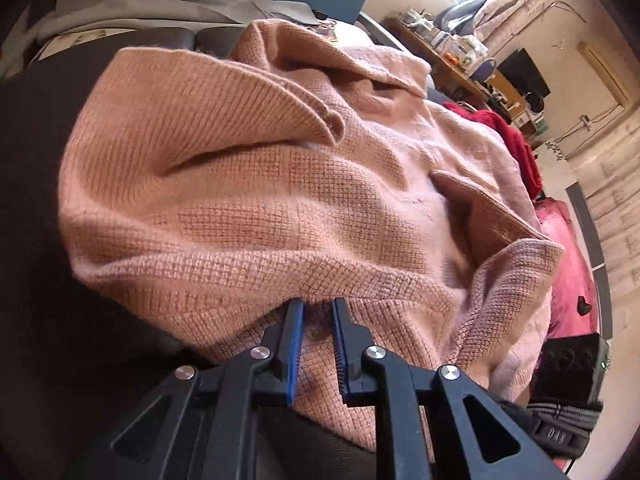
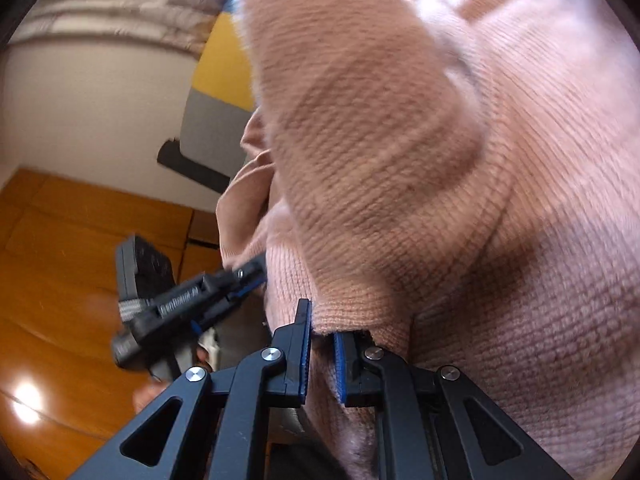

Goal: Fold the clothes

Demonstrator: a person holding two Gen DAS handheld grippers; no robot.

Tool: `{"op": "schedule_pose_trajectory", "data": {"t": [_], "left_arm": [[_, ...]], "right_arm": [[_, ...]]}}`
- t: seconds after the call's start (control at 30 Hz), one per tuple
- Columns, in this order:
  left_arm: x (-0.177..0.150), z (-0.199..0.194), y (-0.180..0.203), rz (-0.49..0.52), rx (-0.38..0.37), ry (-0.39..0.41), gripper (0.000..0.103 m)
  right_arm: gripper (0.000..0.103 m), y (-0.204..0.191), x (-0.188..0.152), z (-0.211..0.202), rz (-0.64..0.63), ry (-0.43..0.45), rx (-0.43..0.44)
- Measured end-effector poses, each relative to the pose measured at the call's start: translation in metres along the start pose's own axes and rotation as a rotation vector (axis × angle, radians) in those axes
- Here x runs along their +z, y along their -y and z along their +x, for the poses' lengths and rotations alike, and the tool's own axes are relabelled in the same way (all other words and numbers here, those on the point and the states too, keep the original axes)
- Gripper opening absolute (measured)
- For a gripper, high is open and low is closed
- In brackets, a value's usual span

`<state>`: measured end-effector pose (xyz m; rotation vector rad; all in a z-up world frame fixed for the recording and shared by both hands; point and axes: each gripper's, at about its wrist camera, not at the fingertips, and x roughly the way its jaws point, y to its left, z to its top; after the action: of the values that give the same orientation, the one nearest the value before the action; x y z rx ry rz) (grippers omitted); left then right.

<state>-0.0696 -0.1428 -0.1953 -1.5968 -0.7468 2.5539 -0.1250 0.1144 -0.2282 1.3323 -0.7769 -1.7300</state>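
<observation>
A pink knit sweater (image 1: 280, 184) lies bunched on a dark couch (image 1: 36, 208), filling the space ahead of both grippers. The left gripper (image 1: 318, 304) has its narrow jaws closed on a fold of the sweater's near edge. The right gripper (image 2: 323, 322) pinches another edge tight. Beyond the sweater, right of the left gripper, lies a red garment (image 1: 516, 140). Lettering on the left gripper's body, seen from the right wrist, is too blurred to read.

The sweater (image 1: 280, 200) lies bunched on the sofa (image 1: 36, 208). Another garment (image 1: 516, 140) lies to its right. Grey cloth (image 1: 160, 4) lies behind it.
</observation>
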Motion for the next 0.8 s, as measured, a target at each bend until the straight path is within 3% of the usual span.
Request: {"op": "schedule_pose_trajectory", "data": {"t": [0.1,0.23,0.27,0.33,0.4,0.47,0.6,0.7,0.8], "left_arm": [[-0.006,-0.016,0.009,0.018,0.01,0.054,0.02],[-0.003,-0.044,0.048,0.141,-0.136,0.12,0.027],[0.002,-0.049,0.063,0.19,-0.174,0.12,0.029],[0.011,-0.044,0.095,0.287,-0.236,0.054,0.036],[0.018,-0.032,0.117,0.351,-0.259,-0.02,0.036],[0.026,-0.017,0.133,0.384,-0.238,-0.063,0.036],[0.033,0.008,0.15,0.441,-0.257,-0.172,0.037],[0.025,0.023,0.157,0.498,-0.253,-0.274,0.039],[0.021,0.035,0.155,0.503,-0.249,-0.306,0.037]], "right_arm": [[0.011,-0.017,-0.006,0.005,-0.119,0.016,-0.065],[0.012,-0.036,-0.012,0.01,-0.246,0.034,-0.152],[0.017,-0.039,-0.013,0.011,-0.265,0.041,-0.17],[0.036,-0.049,-0.016,0.014,-0.314,0.053,-0.17],[0.077,-0.062,-0.023,0.016,-0.381,0.059,-0.149],[0.09,-0.075,-0.031,0.025,-0.492,0.043,-0.206],[0.103,-0.086,-0.051,0.035,-0.682,0.017,-0.317],[0.103,-0.081,-0.043,0.038,-0.674,0.02,-0.31],[0.103,-0.083,-0.038,0.044,-0.653,0.034,-0.283]]}}
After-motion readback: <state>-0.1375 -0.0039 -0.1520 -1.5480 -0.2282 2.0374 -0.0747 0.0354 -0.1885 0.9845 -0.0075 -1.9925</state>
